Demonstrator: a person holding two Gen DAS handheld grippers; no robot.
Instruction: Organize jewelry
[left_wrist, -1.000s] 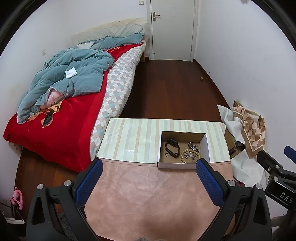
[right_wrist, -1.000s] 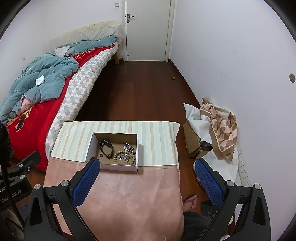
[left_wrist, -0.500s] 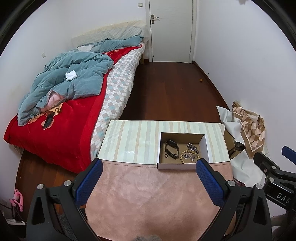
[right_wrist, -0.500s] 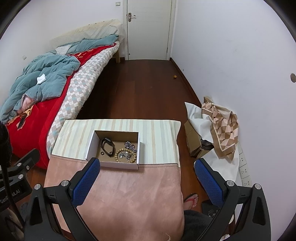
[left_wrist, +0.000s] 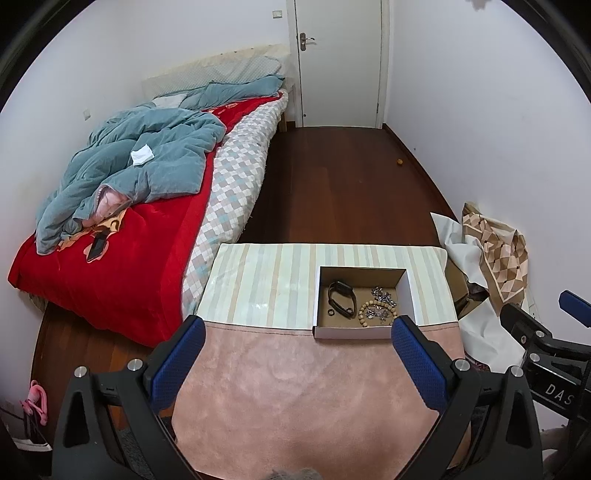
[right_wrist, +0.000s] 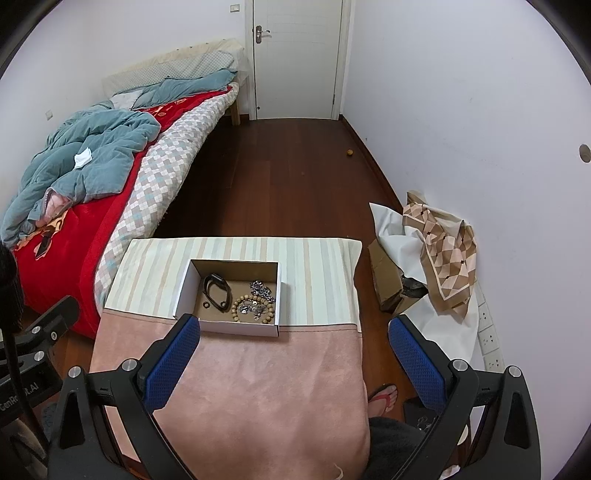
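The jewelry box (left_wrist: 361, 332) sits mid-frame on the bench (left_wrist: 280, 384), holding a black band (left_wrist: 341, 299), a bead bracelet (left_wrist: 364, 312) and silver pieces (left_wrist: 382, 295). My left fingers (left_wrist: 295, 360) and right fingers (right_wrist: 291, 360) both hang spread apart, empty, above the bench's lower part.

A bed (left_wrist: 122, 273) with a rumpled blue quilt (left_wrist: 140, 170) flanks the closed white door (left_wrist: 340, 62).

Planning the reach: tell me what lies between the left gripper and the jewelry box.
Only bare pink cloth lies between the left gripper and the cardboard box, shown in the left wrist view.
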